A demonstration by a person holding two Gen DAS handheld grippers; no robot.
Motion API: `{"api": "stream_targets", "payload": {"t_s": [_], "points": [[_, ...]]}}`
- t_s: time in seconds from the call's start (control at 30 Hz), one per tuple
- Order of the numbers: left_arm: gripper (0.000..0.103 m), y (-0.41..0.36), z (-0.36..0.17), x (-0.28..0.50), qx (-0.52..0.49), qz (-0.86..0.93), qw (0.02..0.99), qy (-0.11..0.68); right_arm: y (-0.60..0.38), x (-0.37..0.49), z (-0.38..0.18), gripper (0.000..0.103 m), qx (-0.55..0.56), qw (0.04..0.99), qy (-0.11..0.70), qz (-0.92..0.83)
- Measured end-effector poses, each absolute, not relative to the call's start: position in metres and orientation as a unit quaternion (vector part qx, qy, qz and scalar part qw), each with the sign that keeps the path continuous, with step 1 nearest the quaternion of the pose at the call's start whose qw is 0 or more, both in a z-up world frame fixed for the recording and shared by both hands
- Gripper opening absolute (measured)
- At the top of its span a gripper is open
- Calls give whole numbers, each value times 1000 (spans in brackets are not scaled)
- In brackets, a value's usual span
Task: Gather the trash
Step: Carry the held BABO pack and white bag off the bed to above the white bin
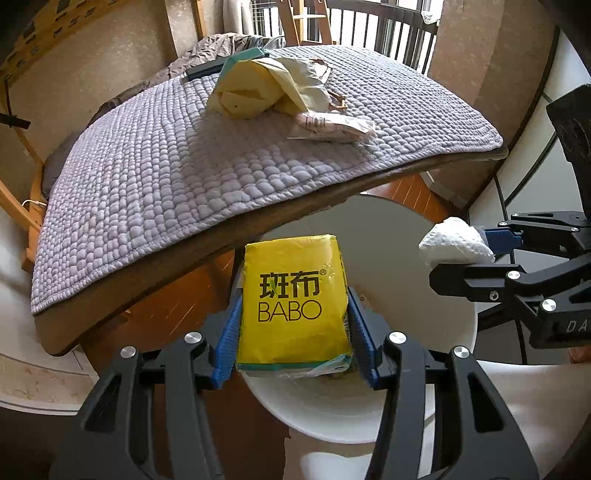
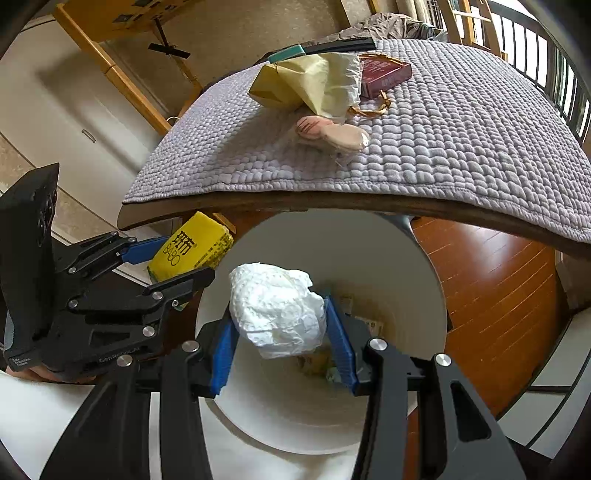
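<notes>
Two grippers are in view, each with one piece of trash. The left gripper (image 1: 295,325) has its blue pads pressed against the sides of one yellow tissue pack (image 1: 293,299) printed "BABO", low in the centre of the left wrist view, above the mouth of a white bin (image 1: 454,325). The right gripper (image 2: 279,332) pinches one crumpled white paper wad (image 2: 275,308) between its blue pads, also over the bin's opening, in the lower middle of the right wrist view. There is one bin; a few scraps lie at its bottom, too small to identify.

Four or so items remain on the table in the upper half of both views: one pale yellow paper bag (image 2: 306,83), one dark red box (image 2: 386,74) partly tucked under it, one pinkish wrapped packet (image 2: 332,134) in front, and one long dark strip with a teal end (image 2: 325,47) at the far edge.

The table (image 2: 258,205) is wooden-edged and covered by one grey quilted mat (image 1: 166,166). Under it runs a reddish wood plank floor (image 2: 498,288). A dark railing (image 1: 388,26) lines the top of the left wrist view, and a light wooden frame (image 2: 122,77) stands at the upper left of the right wrist view against beige walls.
</notes>
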State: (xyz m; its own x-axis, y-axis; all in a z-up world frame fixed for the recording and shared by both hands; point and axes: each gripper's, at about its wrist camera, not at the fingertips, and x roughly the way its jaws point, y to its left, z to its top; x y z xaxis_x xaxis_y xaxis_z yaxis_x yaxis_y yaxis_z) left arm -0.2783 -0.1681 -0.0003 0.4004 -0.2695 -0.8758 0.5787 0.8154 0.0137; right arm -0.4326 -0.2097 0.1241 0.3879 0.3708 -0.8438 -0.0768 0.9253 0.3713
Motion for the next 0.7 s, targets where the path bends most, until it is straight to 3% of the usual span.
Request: {"api": "stream_targets", "payload": {"t_s": [0.7], "points": [[54,-166,-29,-282,162,-259,800,516,-202,-437,103,45,126,812,557,122]]}}
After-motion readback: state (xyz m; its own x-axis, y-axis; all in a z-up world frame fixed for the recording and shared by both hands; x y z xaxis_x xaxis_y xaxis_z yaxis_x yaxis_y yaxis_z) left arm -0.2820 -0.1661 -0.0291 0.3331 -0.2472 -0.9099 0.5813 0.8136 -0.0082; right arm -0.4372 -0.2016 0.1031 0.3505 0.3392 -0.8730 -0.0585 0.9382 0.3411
